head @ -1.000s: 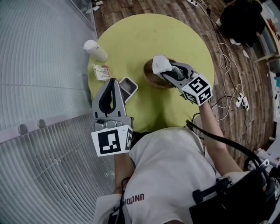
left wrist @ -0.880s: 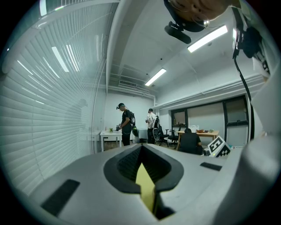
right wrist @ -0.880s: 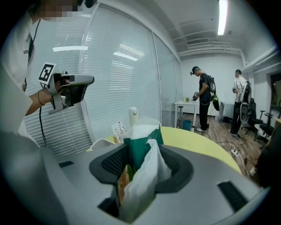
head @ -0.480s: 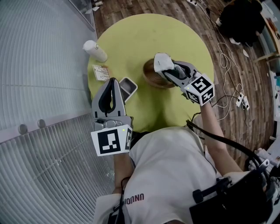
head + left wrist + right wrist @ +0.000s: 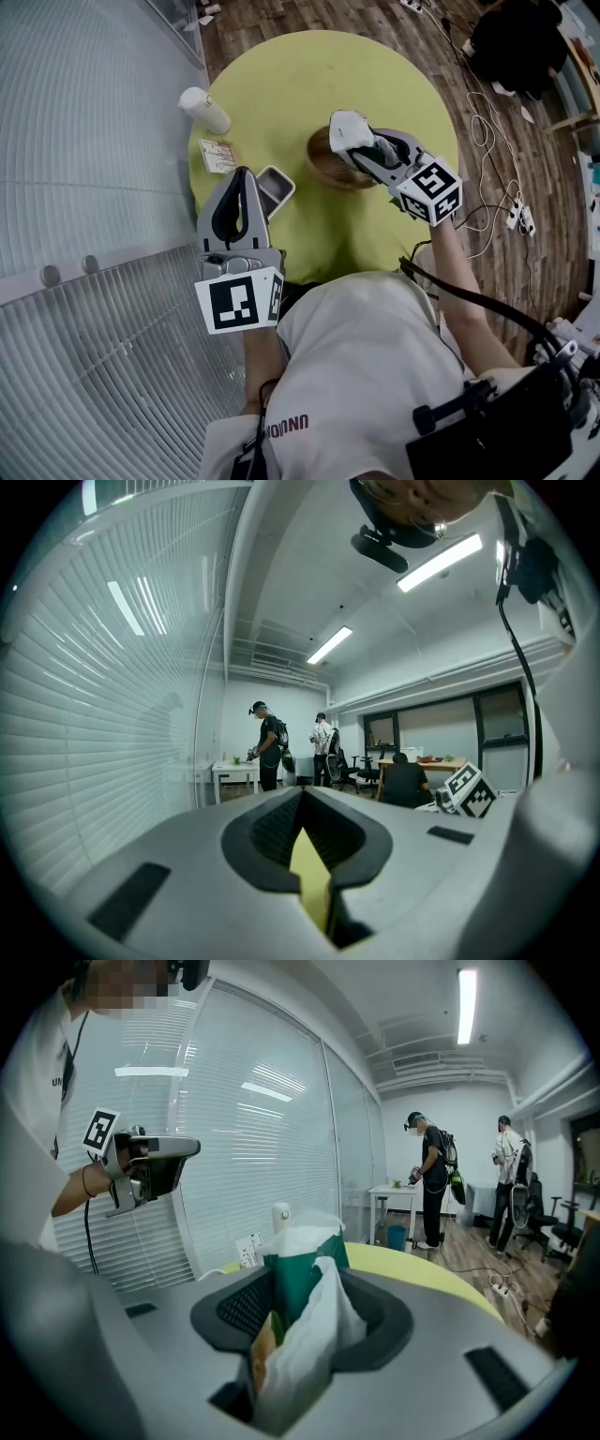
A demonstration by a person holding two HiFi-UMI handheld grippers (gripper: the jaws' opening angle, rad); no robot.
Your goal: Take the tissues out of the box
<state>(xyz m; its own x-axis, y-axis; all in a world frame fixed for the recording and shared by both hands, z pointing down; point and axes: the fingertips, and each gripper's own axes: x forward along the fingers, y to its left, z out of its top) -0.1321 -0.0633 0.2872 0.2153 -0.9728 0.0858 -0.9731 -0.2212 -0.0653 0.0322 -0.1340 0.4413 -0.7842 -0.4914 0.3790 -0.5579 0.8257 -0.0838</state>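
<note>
My right gripper (image 5: 361, 145) is shut on a green tissue pack (image 5: 347, 129) with white tissue sticking out, held above a wooden bowl (image 5: 323, 167) on the round yellow-green table (image 5: 300, 84). In the right gripper view the green pack (image 5: 305, 1274) and a white tissue (image 5: 314, 1344) fill the gap between the jaws of the right gripper (image 5: 300, 1344). My left gripper (image 5: 246, 178) is shut and empty, raised at the table's near left edge; in its own view the left gripper (image 5: 309, 883) shows only a sliver of yellow table between the jaws.
A small white open box (image 5: 275, 187) lies just right of the left gripper's tip. A printed card (image 5: 217, 155) and a white bottle (image 5: 204, 109) are at the table's left edge. Cables and a power strip (image 5: 518, 217) lie on the wooden floor to the right.
The right gripper has shifted slightly up and to the right with the tissue pack in it. The left gripper has not moved.
</note>
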